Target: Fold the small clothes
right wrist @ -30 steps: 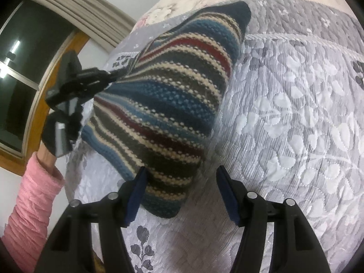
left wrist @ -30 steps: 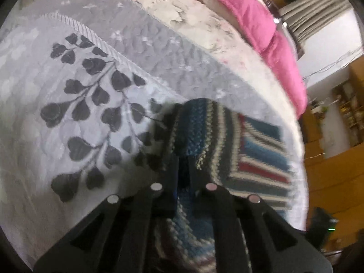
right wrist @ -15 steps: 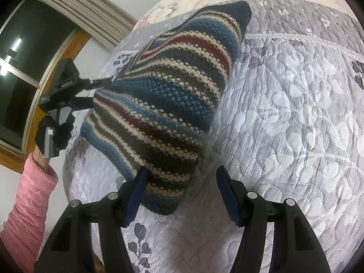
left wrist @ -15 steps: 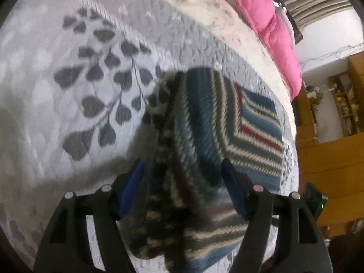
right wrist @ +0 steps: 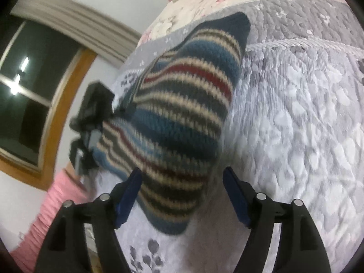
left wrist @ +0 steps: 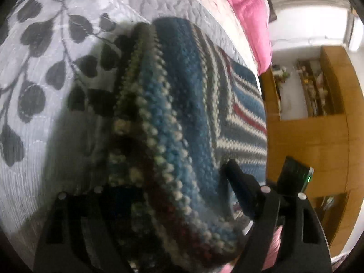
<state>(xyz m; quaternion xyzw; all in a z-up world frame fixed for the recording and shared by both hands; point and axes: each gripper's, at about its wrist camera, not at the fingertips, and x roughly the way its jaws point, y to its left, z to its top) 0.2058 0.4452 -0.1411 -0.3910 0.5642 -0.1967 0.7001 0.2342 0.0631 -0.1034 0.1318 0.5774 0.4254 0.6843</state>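
Right wrist view: right gripper [right wrist: 182, 195], fingers spread wide, straddles the near end of the striped knit garment [right wrist: 182, 104] on the bed quilt [right wrist: 295, 125]. Left gripper [left wrist: 163, 191] also open, garment bunched between its fingers. Risk: released fold springs open; closing could pinch quilt.

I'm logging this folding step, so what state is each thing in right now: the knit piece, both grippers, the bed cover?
striped knit garment: folded over on itself, lying on the quilt, not gripped.
left hand-held gripper: open, fingers either side of the garment's near edge.
right hand-held gripper: open, straddling the garment's near corner.
grey quilt: spread flat under the garment.
pink duvet: bunched along the bed's far side.
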